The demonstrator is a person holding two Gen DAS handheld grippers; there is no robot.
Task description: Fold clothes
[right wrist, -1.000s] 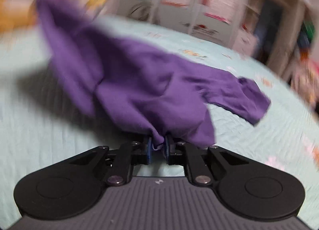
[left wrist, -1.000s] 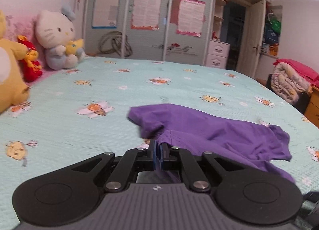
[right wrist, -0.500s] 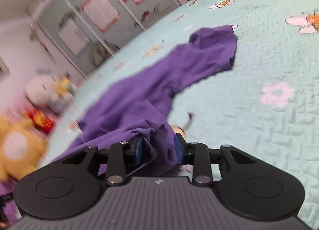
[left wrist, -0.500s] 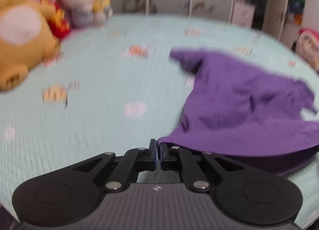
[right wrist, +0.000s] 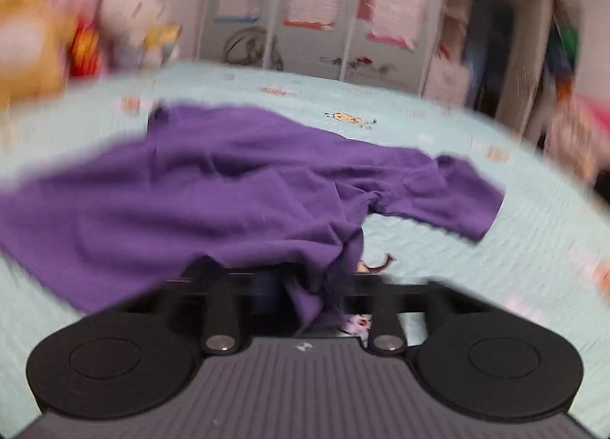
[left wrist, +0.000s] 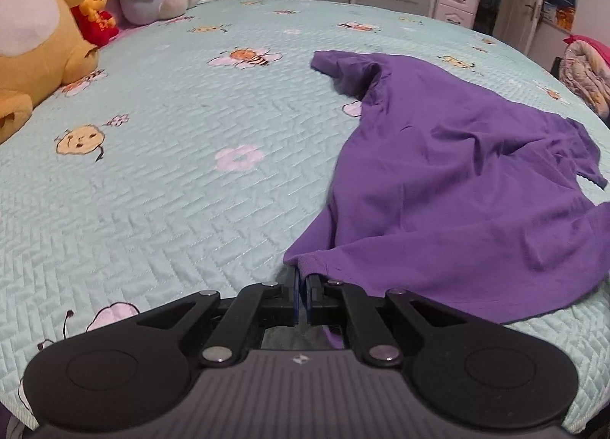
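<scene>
The whole right wrist view is smeared by motion, so the right gripper (right wrist: 305, 286) has its fingertips lost under a fold of the purple shirt (right wrist: 236, 187) and their grip cannot be made out. In the left wrist view, the shirt's right side runs off the picture's edge, as does the yellow plush toy (left wrist: 34, 31) at left.

Blurred purple shirt (right wrist: 236, 187) on mint bedspread (right wrist: 495, 248), right gripper (right wrist: 305, 286) jaws pinching fabric
</scene>
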